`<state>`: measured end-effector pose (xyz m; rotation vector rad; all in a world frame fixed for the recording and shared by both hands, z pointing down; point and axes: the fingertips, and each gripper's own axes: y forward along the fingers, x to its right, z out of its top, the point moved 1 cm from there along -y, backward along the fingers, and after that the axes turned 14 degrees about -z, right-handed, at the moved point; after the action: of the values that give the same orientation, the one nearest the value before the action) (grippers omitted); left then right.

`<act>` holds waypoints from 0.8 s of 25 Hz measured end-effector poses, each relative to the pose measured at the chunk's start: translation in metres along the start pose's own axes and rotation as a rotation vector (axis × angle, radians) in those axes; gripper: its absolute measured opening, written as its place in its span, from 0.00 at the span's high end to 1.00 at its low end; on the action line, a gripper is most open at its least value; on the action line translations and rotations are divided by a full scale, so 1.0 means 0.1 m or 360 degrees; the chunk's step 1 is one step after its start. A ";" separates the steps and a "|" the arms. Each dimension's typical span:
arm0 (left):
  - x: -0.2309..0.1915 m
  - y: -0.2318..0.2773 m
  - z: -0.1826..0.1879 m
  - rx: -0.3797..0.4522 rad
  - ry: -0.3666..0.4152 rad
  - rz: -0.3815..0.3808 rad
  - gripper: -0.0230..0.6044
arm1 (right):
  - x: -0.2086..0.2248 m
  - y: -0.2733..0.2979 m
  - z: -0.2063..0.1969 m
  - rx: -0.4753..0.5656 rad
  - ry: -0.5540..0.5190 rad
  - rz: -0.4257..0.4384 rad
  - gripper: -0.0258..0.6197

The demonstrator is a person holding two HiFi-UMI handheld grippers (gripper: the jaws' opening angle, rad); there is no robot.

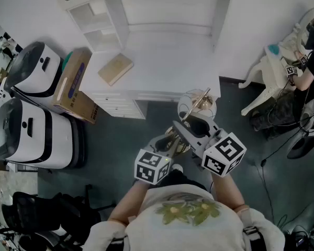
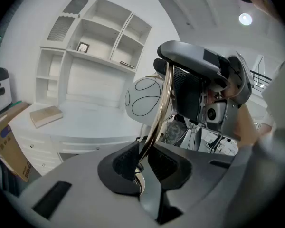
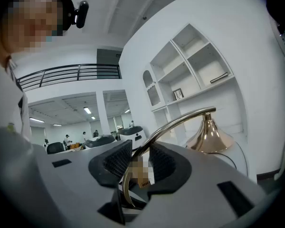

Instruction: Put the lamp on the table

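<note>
Where the lamp [image 1: 197, 104] is: in the air in front of the person, over the dark floor [image 1: 120, 135], just off the table's near right corner; not on the table [image 1: 162, 67].
Lamp build: curved gold rod [image 2: 162, 103], gold cone [image 3: 209, 136] at its end, white globe shade [image 2: 144, 101] with thin dark lines.
Left gripper [image 2: 142, 158]: tilted downward, jaws closed on the gold rod low on its curve; a small ring shows just below the pads.
Right gripper [image 3: 140, 163]: held about level, to the right of the left one, the two close together. The rod runs between its jaws, which stand wide; it lies close against the left pad, and a gap shows on the right pad's side.
Table top: white; one flat tan box [image 1: 115, 69] at the left part, well apart from the lamp.
Far side: white shelves [image 2: 99, 42] on the wall above the table.
Left of table: cardboard box [image 1: 73, 85] leaning at the corner, two white machines [image 1: 29, 101] beyond it.
</note>
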<state>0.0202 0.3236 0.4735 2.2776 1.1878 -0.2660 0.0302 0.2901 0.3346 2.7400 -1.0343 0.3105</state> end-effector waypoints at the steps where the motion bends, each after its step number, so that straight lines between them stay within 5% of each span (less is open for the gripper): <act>1: 0.00 0.04 0.02 0.0003 0.0009 -0.0014 0.85 | 0.04 0.00 0.01 0.0004 -0.0002 -0.0002 0.76; 20: -0.31 0.35 0.41 0.0016 0.0050 -0.0073 0.85 | 0.44 0.34 0.24 0.0045 -0.0011 -0.0043 0.76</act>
<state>0.0333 0.2630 0.4652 2.2734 1.2586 -0.2548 0.0427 0.2311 0.3271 2.7796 -1.0008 0.3143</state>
